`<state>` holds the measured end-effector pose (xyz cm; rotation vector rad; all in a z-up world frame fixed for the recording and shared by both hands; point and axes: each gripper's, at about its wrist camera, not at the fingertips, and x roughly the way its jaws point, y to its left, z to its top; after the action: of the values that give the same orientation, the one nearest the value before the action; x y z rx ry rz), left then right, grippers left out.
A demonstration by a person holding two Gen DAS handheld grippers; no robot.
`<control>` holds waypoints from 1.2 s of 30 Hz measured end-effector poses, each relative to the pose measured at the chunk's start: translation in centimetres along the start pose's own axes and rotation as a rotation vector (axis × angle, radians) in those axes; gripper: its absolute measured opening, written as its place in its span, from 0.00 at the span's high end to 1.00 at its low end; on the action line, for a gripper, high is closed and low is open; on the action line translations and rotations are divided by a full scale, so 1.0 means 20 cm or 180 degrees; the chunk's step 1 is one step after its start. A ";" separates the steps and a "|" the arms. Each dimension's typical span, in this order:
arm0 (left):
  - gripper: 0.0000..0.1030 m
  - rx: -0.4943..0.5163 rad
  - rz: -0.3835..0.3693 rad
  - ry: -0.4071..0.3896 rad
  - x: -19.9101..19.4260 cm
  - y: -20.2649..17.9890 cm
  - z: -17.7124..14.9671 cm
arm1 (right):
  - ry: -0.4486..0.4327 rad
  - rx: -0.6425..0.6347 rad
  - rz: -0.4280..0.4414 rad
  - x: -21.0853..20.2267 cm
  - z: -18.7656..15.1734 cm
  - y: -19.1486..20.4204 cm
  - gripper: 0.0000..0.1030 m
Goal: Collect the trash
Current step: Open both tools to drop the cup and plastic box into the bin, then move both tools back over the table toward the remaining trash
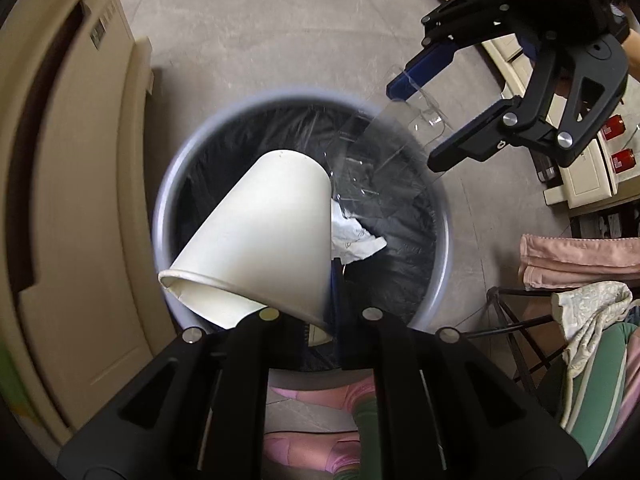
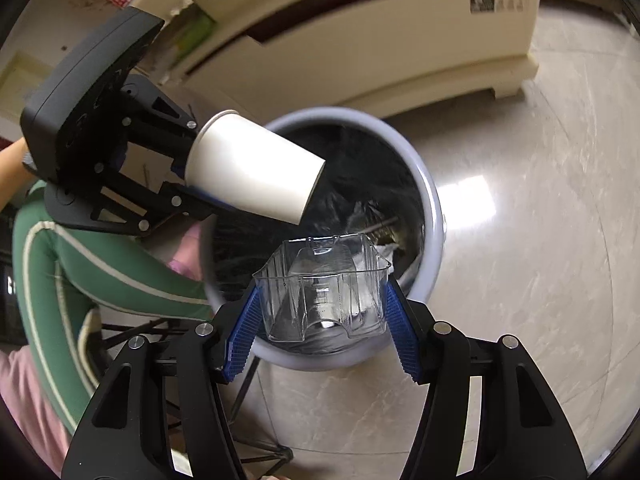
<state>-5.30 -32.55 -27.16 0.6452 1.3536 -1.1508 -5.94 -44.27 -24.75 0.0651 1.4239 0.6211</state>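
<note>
A: Right wrist view: what does the right gripper (image 2: pixel 320 320) hold?
B: A clear plastic tray (image 2: pixel 322 288), clamped over the bin (image 2: pixel 434 216).
A: The left gripper (image 2: pixel 180 184)?
B: Pinched tight on a paper cup's (image 2: pixel 252 172) rim, above the bin too.

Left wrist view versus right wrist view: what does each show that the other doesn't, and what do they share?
Only the left wrist view shows the red-capped items on the side unit and the pink towel.

Only the right wrist view shows the green-sleeved arm and the right gripper shut on the clear plastic container from close up.

Both show the trash bin with its black liner and the white paper cup pinched by the left gripper.
</note>
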 end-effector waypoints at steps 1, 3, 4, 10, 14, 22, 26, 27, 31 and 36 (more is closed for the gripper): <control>0.93 -0.0015 -0.0011 0.0027 0.02 0.01 0.00 | 0.0026 0.0014 0.0000 0.02 0.00 -0.01 0.41; 0.93 -0.0024 -0.0014 0.0093 0.07 0.02 -0.01 | 0.0076 0.0044 -0.0032 0.06 0.00 -0.03 0.41; 0.93 -0.0031 -0.0013 0.0106 0.08 0.02 -0.01 | 0.0079 0.0057 -0.0041 0.07 0.00 -0.04 0.41; 0.71 -0.0085 -0.0065 0.0132 0.15 0.04 -0.02 | 0.0128 0.0141 -0.0105 0.11 0.00 -0.08 0.34; 0.68 -0.0140 -0.0047 0.0065 0.10 0.06 -0.03 | 0.0074 0.0150 -0.0108 0.09 0.01 -0.08 0.26; 0.66 -0.0173 -0.0069 -0.0216 -0.11 0.06 -0.04 | -0.0035 0.0106 0.0005 0.01 0.05 -0.04 0.26; 0.66 -0.0092 -0.0004 -0.0504 -0.37 0.03 -0.07 | -0.0178 -0.0039 0.0107 -0.13 0.10 0.05 0.26; 0.65 -0.0083 0.0015 -0.0590 -0.46 0.03 -0.09 | -0.0226 -0.0104 0.0128 -0.17 0.12 0.07 0.26; 0.53 -0.0149 0.0173 -0.0973 -0.81 0.04 -0.24 | -0.0420 -0.0431 0.0134 -0.38 0.23 0.24 0.26; 0.41 -0.0405 0.0516 -0.1252 -1.19 0.11 -0.50 | -0.0594 -0.0844 0.0193 -0.55 0.42 0.49 0.25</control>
<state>-3.56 -16.57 -6.69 0.4018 1.0103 -0.9900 -1.85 -38.28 -9.43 -0.0430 1.1537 0.8279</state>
